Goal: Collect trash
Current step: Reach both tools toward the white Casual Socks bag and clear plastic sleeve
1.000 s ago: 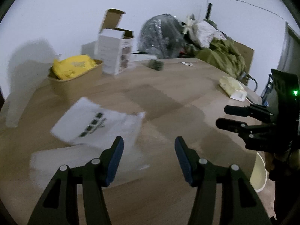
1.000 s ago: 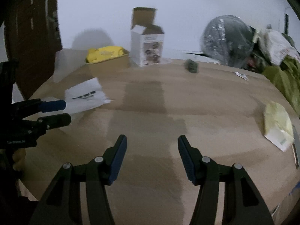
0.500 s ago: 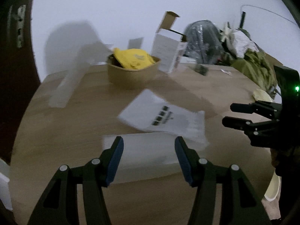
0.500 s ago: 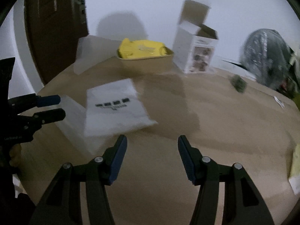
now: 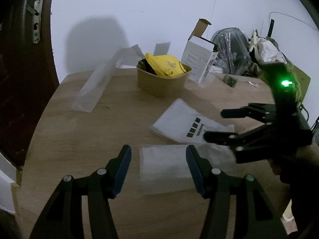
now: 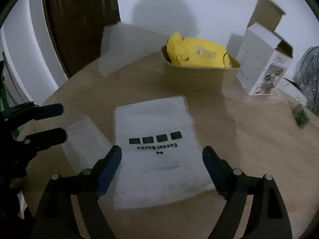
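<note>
A white plastic sock bag with black print (image 6: 159,149) lies flat on the wooden table (image 6: 249,149), between the fingers of my open right gripper (image 6: 161,169); it also shows in the left wrist view (image 5: 191,125). A clear plastic wrapper (image 5: 165,165) lies between the fingers of my open left gripper (image 5: 158,167) and shows left of the bag in the right wrist view (image 6: 83,139). A tan paper bowl (image 5: 161,83) holds a yellow packet (image 5: 165,64). Both grippers are empty.
A long clear plastic sleeve (image 5: 95,85) leans at the table's far left. An open white carton (image 5: 199,61), a wrapped fan (image 5: 231,51), a small dark crumpled scrap (image 5: 230,80) and a pile of cloth stand at the back right. A brown door (image 5: 22,69) is left.
Both grippers swung left and moved in over the table's near left part. The sock bag now lies between the right fingers, the clear wrapper between the left fingers. Both stayed open.
</note>
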Demonstrator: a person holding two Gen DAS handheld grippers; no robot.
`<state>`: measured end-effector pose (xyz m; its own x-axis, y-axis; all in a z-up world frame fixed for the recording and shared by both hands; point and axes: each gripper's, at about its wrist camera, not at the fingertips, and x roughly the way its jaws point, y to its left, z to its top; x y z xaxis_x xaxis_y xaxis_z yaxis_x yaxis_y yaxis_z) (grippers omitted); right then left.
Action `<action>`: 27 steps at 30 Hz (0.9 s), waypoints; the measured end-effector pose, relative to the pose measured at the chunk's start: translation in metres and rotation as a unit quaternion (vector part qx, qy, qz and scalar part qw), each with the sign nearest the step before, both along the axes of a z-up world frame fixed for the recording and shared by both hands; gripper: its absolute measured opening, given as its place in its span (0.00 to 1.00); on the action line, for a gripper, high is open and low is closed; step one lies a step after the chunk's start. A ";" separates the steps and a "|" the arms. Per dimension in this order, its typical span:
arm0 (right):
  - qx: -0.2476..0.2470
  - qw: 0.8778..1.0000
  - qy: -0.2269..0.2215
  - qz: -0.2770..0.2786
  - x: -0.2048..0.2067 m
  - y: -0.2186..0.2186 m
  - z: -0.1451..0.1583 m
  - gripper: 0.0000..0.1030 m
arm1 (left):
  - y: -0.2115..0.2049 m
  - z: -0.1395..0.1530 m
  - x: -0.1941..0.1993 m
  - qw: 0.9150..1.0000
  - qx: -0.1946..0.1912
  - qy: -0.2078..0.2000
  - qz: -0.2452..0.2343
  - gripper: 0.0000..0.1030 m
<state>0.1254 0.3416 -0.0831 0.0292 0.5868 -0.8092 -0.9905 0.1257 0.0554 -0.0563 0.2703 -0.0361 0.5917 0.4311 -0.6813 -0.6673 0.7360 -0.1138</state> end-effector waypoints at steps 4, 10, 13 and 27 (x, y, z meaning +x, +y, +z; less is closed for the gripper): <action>-0.025 1.000 0.006 -0.004 0.003 0.014 -0.015 0.80 | 0.005 0.000 0.001 1.000 -0.004 0.005 0.007 0.57; -0.042 0.999 -0.009 0.002 0.003 0.016 -0.028 0.81 | 0.007 -0.003 0.007 1.000 -0.002 0.021 -0.001 0.58; -0.042 0.999 -0.011 0.006 0.004 0.016 -0.029 0.81 | 0.005 0.000 0.012 1.000 0.003 0.025 -0.014 0.58; -0.030 0.999 -0.013 0.037 0.006 0.011 -0.030 0.80 | -0.017 -0.001 -0.013 0.999 -0.035 0.015 0.025 0.58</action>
<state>0.1317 0.3529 -0.1129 0.0091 0.5380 -0.8429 -0.9982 0.0550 0.0244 -0.0692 0.2529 -0.0370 0.5494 0.4100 -0.7280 -0.7067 0.6929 -0.1431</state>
